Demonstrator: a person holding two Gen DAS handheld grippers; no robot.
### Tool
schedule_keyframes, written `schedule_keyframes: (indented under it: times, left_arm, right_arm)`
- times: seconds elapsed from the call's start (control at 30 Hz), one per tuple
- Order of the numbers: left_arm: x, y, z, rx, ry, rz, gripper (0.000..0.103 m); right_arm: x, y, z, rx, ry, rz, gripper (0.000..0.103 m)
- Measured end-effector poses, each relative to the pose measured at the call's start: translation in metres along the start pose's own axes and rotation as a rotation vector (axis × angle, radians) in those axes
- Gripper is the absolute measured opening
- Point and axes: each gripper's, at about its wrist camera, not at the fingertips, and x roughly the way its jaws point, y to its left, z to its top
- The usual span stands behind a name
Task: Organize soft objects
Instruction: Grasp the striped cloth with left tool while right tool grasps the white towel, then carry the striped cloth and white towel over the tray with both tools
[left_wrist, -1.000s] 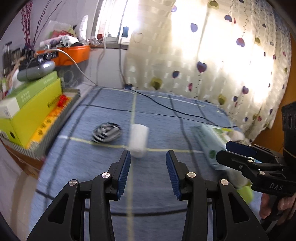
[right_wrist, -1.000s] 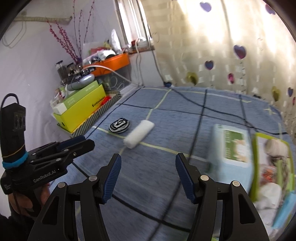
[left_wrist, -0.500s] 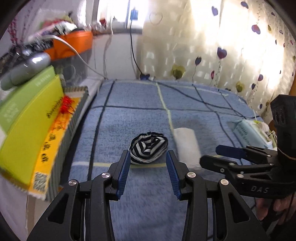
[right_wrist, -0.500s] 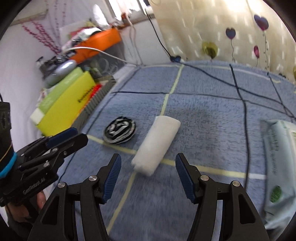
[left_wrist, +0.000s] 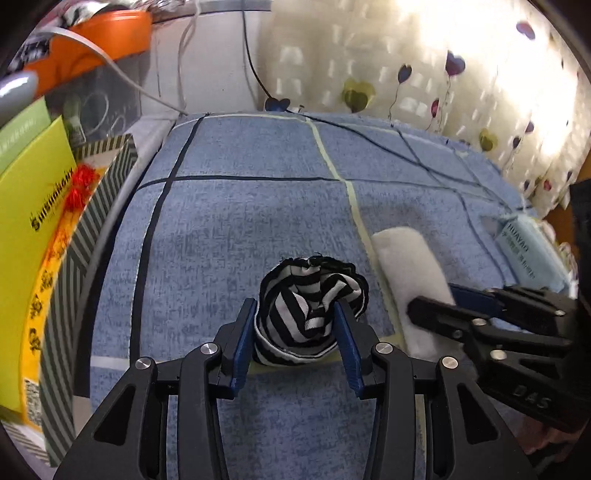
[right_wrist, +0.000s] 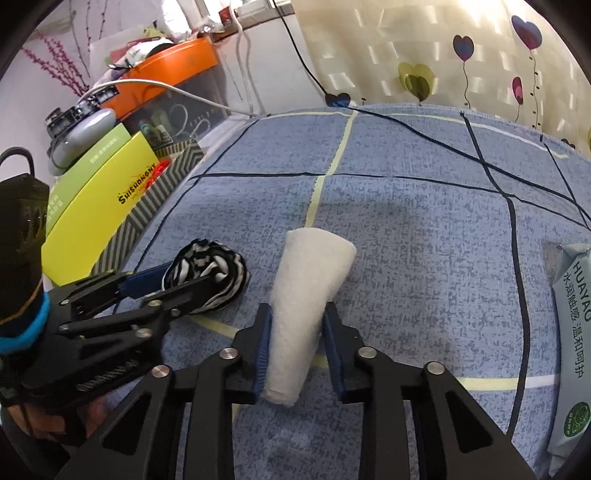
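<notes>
A balled black-and-white striped cloth (left_wrist: 310, 295) lies on the blue checked blanket (left_wrist: 240, 221). My left gripper (left_wrist: 294, 314) straddles it; its jaws are opening and the pads sit at the cloth's sides without squeezing it. Just right of it lies a white rolled towel (right_wrist: 314, 266). My right gripper (right_wrist: 297, 314) is closing on the roll's near end, and the pads pinch it narrower there. In the right wrist view the left gripper (right_wrist: 184, 275) reaches around the striped cloth (right_wrist: 218, 266). In the left wrist view the right gripper (left_wrist: 434, 299) covers part of the towel (left_wrist: 402, 254).
A pack of wet wipes (right_wrist: 572, 317) lies at the blanket's right edge. A yellow-green box (right_wrist: 96, 206) on a striped box borders the left side, with an orange tub (right_wrist: 173, 62) behind. A black cable (right_wrist: 406, 129) crosses the far blanket below a heart-patterned curtain.
Both grippers came down and forward onto the blanket. The left one now has the striped cloth between its jaws. The right one narrowed from wide open onto the white towel roll.
</notes>
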Motion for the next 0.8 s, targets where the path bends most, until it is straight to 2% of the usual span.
schedule_keyframes:
  times: [0.07, 0.13, 0.17, 0.27, 0.5, 0.8]
  left_arm:
    - [0.001, -0.003, 0.0, -0.004, 0.003, 0.004, 0.042]
    - [-0.001, -0.004, 0.0, -0.017, 0.004, 0.018, 0.029]
    - [-0.002, -0.005, -0.002, -0.03, 0.011, 0.021, 0.018]
    - [-0.016, -0.007, -0.006, -0.069, -0.007, 0.049, 0.014]
    - [-0.084, -0.04, -0.021, -0.113, -0.127, 0.097, 0.014]
    - [-0.14, -0.103, -0.033, -0.096, -0.214, 0.079, 0.014]
  right_arm:
    - [-0.006, -0.001, -0.002, 0.002, -0.01, -0.004, 0.022]
    - [-0.015, -0.002, -0.003, 0.002, -0.02, -0.003, 0.022]
    - [-0.022, -0.002, -0.004, 0.003, -0.028, -0.004, 0.022]
    - [-0.041, -0.002, -0.007, 0.006, -0.052, -0.001, 0.022]
    - [-0.103, 0.007, -0.021, -0.046, -0.139, 0.031, 0.022]
    - [-0.176, -0.004, -0.05, -0.109, -0.218, 0.076, 0.022]
